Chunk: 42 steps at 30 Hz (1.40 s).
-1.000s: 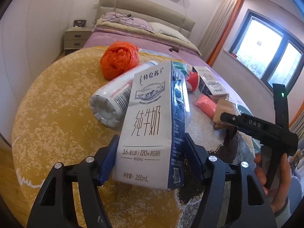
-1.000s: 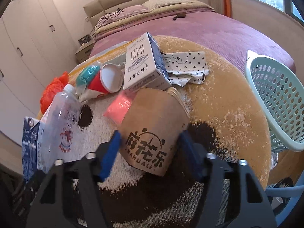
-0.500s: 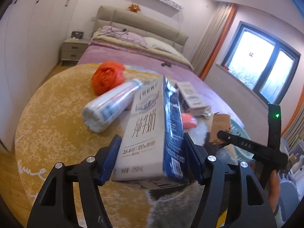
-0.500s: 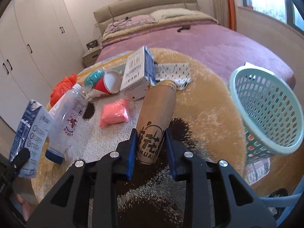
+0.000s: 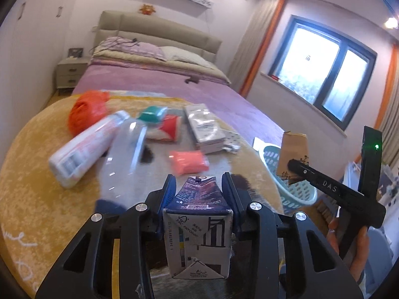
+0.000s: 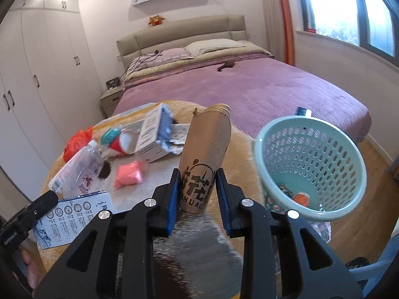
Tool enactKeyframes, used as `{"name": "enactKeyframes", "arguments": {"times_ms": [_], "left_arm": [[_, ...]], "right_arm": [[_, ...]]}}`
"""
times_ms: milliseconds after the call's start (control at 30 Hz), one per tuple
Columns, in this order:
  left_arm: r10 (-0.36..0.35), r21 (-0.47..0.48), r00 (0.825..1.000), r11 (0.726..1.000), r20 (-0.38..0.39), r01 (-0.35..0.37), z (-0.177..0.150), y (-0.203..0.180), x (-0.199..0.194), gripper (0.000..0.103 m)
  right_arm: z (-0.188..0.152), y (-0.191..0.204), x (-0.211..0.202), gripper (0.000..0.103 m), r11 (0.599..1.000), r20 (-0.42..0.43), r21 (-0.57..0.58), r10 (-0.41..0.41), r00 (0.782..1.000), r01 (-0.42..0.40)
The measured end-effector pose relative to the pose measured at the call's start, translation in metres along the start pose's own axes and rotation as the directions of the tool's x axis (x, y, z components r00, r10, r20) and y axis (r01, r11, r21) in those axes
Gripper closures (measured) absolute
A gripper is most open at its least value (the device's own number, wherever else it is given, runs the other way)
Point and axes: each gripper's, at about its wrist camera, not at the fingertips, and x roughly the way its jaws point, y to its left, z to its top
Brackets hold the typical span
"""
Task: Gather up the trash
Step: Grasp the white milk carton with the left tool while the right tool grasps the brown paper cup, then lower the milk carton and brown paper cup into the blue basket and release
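We see the bed [image 6: 249, 84] filling the back of the room, its foot edge right behind the round yellow rug [image 5: 37, 174], w/ wood floor showing past the rug's rim at right. The mint basket [image 6: 309, 169] sits at the rug's right edge, mouth open toward us, a few bits already inside; open space above its rim. Our right gripper [image 6: 197, 186] is clamped on the brown paper tube [image 6: 204, 154], held upright just left of the basket, printed "AHUAL" below big characters. Our left gripper [image 5: 198, 188] is clamped on the milk carton [image 5: 198, 234], now turned end-on so we see its folded base; 1 s ago its front panel reading "250mL" faced us low over the rug, and the tube lay on the rug. Left on the rug: clear bottle [image 5: 127, 154], white bottle [image 5: 84, 147], orange bag [image 5: 87, 109], white box [image 5: 204, 127], red cup [image 5: 169, 130], pink packet [image 5: 189, 160]. The other gripper's body reads "DAS".
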Motion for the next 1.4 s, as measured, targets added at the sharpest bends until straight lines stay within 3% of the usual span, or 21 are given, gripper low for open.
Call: {"name": "enactKeyframes", "arguments": {"times_ms": [333, 567, 767, 1000, 1100, 1133, 1233, 1400], "left_arm": [[-0.092, 0.121, 0.996, 0.988, -0.006, 0.092, 0.027, -0.075, 0.038, 0.066], [-0.200, 0.164, 0.978, 0.964, -0.066, 0.208, 0.051, -0.141, 0.105, 0.066], [-0.227, 0.170, 0.963, 0.953, -0.143, 0.250, 0.049, -0.178, 0.172, 0.066], [-0.221, 0.163, 0.947, 0.951, -0.234, 0.262, 0.035, -0.195, 0.227, 0.066], [-0.210, 0.168, 0.944, 0.952, -0.256, 0.257, 0.029, -0.198, 0.236, 0.066], [-0.205, 0.167, 0.945, 0.953, -0.256, 0.252, 0.028, -0.198, 0.237, 0.063], [-0.221, 0.156, 0.941, 0.951, -0.256, 0.266, 0.026, -0.196, 0.234, 0.043], [-0.230, 0.163, 0.948, 0.950, -0.219, 0.268, 0.027, -0.184, 0.207, 0.039]], "right_arm": [[0.012, -0.076, -0.004, 0.077, 0.990, 0.027, 0.115, -0.083, 0.996, 0.079], [0.016, -0.146, 0.018, 0.077, 0.961, -0.026, 0.227, -0.160, 0.987, 0.162], [0.011, -0.190, 0.047, 0.077, 0.936, -0.110, 0.281, -0.187, 0.976, 0.211], [-0.002, -0.210, 0.074, 0.075, 0.923, -0.198, 0.302, -0.183, 0.963, 0.238], [-0.003, -0.211, 0.078, 0.067, 0.921, -0.206, 0.304, -0.186, 0.961, 0.243], [-0.002, -0.211, 0.079, 0.058, 0.919, -0.207, 0.310, -0.184, 0.961, 0.243], [-0.002, -0.213, 0.077, 0.055, 0.918, -0.200, 0.318, -0.180, 0.963, 0.238], [0.000, -0.210, 0.065, 0.053, 0.918, -0.171, 0.326, -0.180, 0.969, 0.228]]}}
